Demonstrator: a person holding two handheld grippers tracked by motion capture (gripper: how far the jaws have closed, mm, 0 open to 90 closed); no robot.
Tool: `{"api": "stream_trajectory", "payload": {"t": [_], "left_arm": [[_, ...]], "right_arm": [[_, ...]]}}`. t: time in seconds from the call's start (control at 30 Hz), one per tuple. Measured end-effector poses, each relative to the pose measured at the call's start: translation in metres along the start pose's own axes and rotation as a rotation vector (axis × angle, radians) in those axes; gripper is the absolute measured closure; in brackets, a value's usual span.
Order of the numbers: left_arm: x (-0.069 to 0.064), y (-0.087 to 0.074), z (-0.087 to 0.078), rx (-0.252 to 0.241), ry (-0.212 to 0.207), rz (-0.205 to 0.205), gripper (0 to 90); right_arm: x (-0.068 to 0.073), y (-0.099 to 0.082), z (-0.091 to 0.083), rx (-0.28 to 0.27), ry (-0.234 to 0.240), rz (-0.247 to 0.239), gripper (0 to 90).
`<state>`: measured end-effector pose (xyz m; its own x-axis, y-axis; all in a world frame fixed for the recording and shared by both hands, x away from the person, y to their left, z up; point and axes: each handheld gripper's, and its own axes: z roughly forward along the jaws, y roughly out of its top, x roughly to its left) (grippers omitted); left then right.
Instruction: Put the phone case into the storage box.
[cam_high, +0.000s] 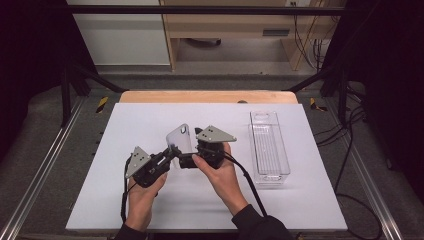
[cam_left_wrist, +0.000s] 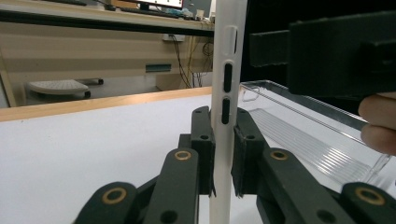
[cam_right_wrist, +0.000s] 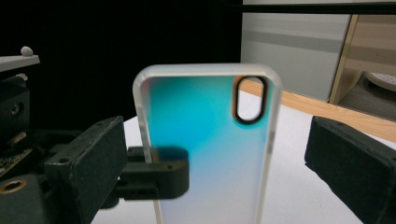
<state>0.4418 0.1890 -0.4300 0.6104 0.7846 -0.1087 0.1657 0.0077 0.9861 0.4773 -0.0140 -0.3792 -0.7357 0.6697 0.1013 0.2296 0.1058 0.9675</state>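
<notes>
Left gripper (cam_high: 167, 155) pinching phone case (cam_high: 180, 139) by lower edge, case upright at frame centre above white mat (cam_high: 150, 120). Right gripper (cam_right_wrist: 219, 154) spread wide either side of case, pads not touching. Step, by my guess: handover or second grip. Next move calls for right jaws closing squarely on case. Clear tray (cam_high: 270, 150) at right, well apart.
</notes>
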Motion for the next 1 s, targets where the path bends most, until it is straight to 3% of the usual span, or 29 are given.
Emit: {"api": "stream_trajectory", "payload": {"t": [0.37,1.0], "left_arm": [[-0.008,-0.001,0.003,0.002,-0.020,0.007,80.9],[-0.010,-0.001,0.003,0.003,-0.025,0.005,80.9]], "right_arm": [[0.005,0.000,0.007,-0.011,-0.014,-0.002,5.0],[0.006,-0.001,0.014,-0.018,-0.063,0.004,7.0]]}}
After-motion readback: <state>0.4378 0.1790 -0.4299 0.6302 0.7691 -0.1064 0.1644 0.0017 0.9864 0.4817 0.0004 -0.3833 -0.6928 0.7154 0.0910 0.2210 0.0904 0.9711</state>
